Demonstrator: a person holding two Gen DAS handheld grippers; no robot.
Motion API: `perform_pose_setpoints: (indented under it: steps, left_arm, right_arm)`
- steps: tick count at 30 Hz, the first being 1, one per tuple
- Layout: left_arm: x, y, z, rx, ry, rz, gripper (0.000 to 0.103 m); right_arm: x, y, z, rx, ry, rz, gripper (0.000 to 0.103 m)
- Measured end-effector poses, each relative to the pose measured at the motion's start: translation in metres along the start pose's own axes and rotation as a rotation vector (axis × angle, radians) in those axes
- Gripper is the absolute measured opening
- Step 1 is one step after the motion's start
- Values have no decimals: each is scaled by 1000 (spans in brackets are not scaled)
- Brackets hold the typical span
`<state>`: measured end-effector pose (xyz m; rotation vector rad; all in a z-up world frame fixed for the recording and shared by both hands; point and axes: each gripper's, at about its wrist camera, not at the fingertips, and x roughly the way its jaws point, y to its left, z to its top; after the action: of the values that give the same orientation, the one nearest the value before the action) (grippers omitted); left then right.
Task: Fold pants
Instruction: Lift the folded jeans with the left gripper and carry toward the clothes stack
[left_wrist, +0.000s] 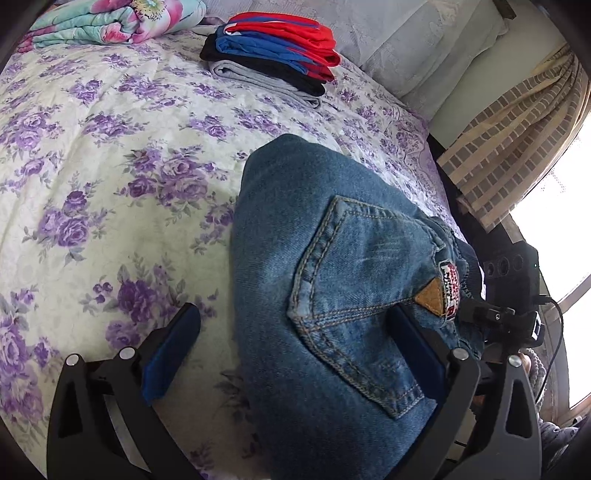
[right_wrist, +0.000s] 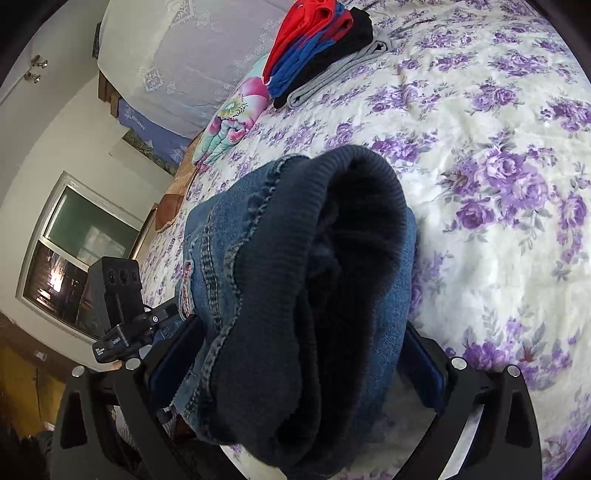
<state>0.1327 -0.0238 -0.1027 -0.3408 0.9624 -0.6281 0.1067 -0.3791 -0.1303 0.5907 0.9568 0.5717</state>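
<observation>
The bed (left_wrist: 92, 155) is carrying the folded jeans (left_wrist: 332, 295), with a stack of folded clothes (left_wrist: 273, 55) well beyond. The bulky bundle is risking springing open. The right gripper (right_wrist: 303, 354) is straddling its waistband end; the left gripper (left_wrist: 295, 325) is gaping wide, holding nothing, so any slip is unfolding it.

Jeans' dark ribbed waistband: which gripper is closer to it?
Right. The right gripper has the waistband between its fingers; the left gripper sits over the back pocket, farther off.
</observation>
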Motion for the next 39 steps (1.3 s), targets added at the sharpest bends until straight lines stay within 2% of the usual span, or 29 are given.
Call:
perform_pose_setpoints:
  steps: [3, 7, 9, 11, 14, 17, 21, 28, 34, 39]
  left_arm:
    - [1, -1, 0, 0, 0, -2, 99]
    - [2, -6, -3, 37, 20, 4, 99]
    - [1, -11, -6, 57, 21, 9, 97]
    - [0, -17, -7, 64, 14, -25, 72]
    - [-3, -26, -4, 85, -11, 11, 69]
    - [-7, -30, -2, 89, -30, 18, 62]
    - [-17, -44, 5, 131, -69, 52, 57]
    - [-34, -74, 66, 218, -147, 77, 57]
    - [-36, -98, 147, 257, -217, 103, 57]
    - [-23, -88, 206, 237, -251, 120, 57]
  right_arm:
    - [1, 1, -1, -24, -13, 4, 100]
    - [-5, 5, -15, -94, -61, -37, 84]
    - [-7, 7, -18, -107, -84, -40, 81]
    - [-7, 13, -21, -128, -113, -77, 77]
    - [-8, 29, -24, -184, -161, -133, 70]
    - [-12, 35, -26, -212, -184, -147, 67]
    - [-23, 47, -24, -265, -217, -160, 63]
    - [-44, 72, 28, -342, -310, -171, 63]
    - [-52, 91, 109, -385, -378, -173, 63]
    - [-36, 96, 174, -398, -407, -170, 63]
